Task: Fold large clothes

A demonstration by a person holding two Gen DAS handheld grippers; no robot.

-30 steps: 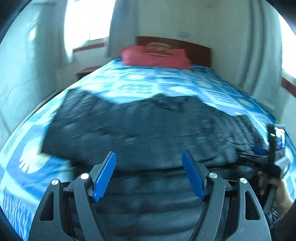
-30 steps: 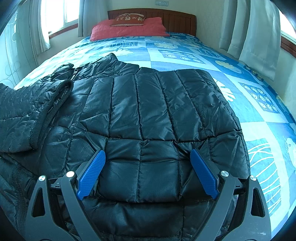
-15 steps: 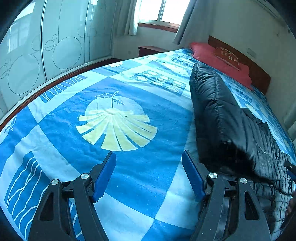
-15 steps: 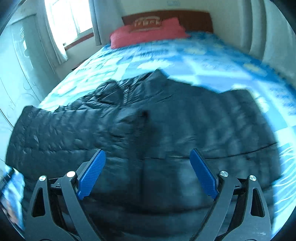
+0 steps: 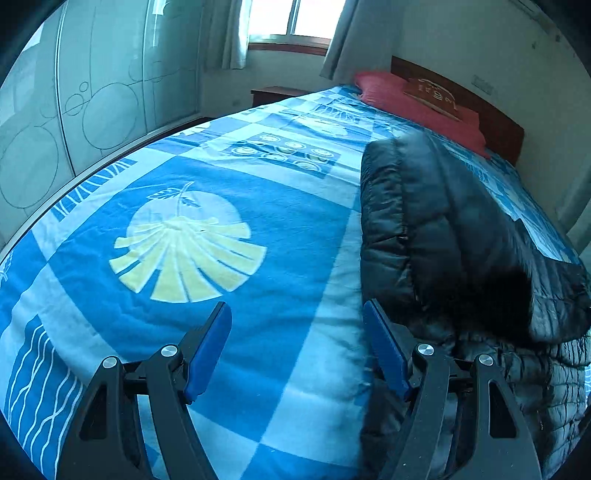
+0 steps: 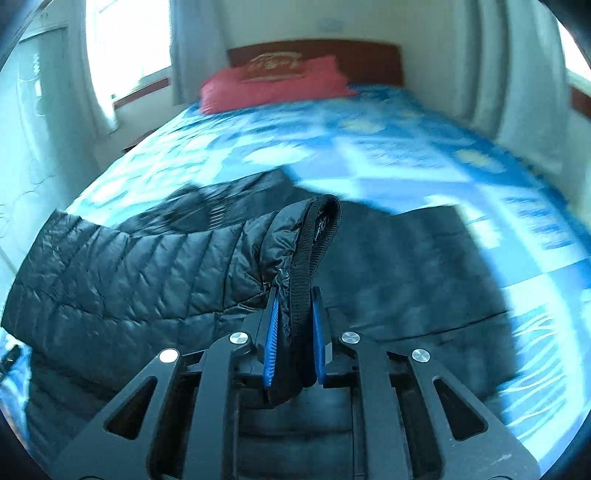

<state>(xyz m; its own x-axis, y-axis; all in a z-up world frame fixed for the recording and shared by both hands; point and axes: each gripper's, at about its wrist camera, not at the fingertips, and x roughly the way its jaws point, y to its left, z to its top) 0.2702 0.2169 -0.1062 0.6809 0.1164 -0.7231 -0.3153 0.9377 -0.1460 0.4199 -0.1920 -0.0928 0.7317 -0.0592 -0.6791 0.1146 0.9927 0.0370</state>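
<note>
A black quilted puffer jacket (image 6: 147, 280) lies on a bed with a blue patterned blanket (image 5: 207, 236). My right gripper (image 6: 293, 339) is shut on the jacket's sleeve cuff (image 6: 314, 236), with its ribbed black edge standing up between the blue pads. In the left wrist view the jacket (image 5: 443, 236) lies folded at the right. My left gripper (image 5: 297, 347) is open and empty over bare blanket just left of the jacket's edge; its right finger (image 5: 384, 347) is close beside the jacket.
A red pillow (image 6: 273, 85) and wooden headboard (image 6: 369, 55) are at the far end of the bed. A glass-fronted wardrobe (image 5: 74, 110) stands left of the bed. Curtained windows (image 5: 288, 18) are behind. The bed's left edge (image 5: 55, 192) drops to the floor.
My right gripper has closed on the sleeve cuff; it was open over the jacket before. My left gripper swung left from over the jacket to the bare blanket and stays open.
</note>
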